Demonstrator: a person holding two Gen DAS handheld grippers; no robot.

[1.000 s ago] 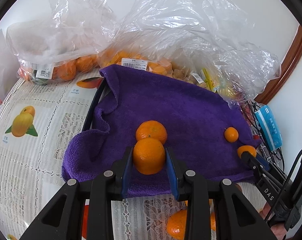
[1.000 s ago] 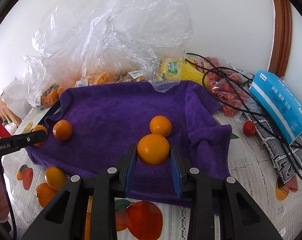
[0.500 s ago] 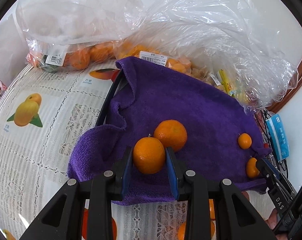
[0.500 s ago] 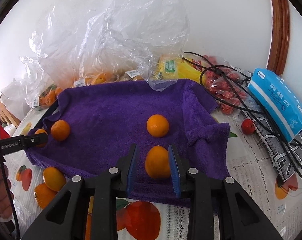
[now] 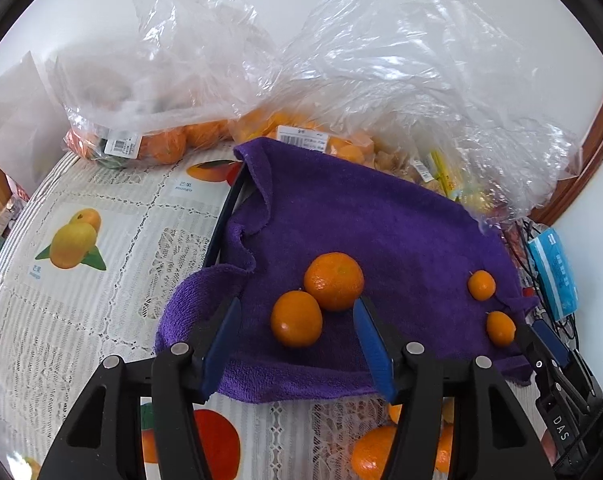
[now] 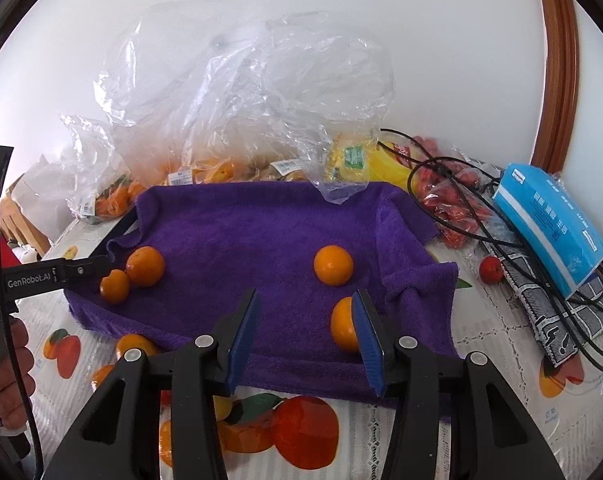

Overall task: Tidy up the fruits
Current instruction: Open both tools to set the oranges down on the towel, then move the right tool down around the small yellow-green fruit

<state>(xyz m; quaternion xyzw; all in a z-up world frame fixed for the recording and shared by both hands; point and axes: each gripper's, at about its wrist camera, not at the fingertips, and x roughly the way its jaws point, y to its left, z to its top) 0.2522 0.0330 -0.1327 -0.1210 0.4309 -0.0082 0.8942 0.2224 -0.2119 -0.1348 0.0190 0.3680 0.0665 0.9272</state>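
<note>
A purple towel (image 5: 381, 232) lies over a black tray (image 5: 225, 216). My left gripper (image 5: 296, 308) is open and its jaws are opening. A small orange (image 5: 296, 323) rests on the towel between them, clear of both pads and touching a larger orange (image 5: 334, 286) behind it. My right gripper (image 6: 305, 298) is open too, its jaws opening. Another orange (image 6: 343, 330) lies on the towel just inside its right pad, with one more orange (image 6: 333, 265) beyond. The left gripper (image 6: 101, 270) shows at the towel's left edge by the same pair of oranges (image 6: 144, 266).
Clear plastic bags (image 5: 205, 92) holding oranges stand against the back wall. A blue tissue pack (image 6: 549, 220), black cables (image 6: 461, 184) and bagged red fruit (image 6: 457, 216) crowd the right side. Loose oranges (image 5: 371, 452) lie on the fruit-print tablecloth (image 5: 101, 280) in front of the towel.
Both grippers have let go of their oranges and spread their jaws. Each orange now rests on the towel. The right gripper's orange lies off to its right pad's side.
</note>
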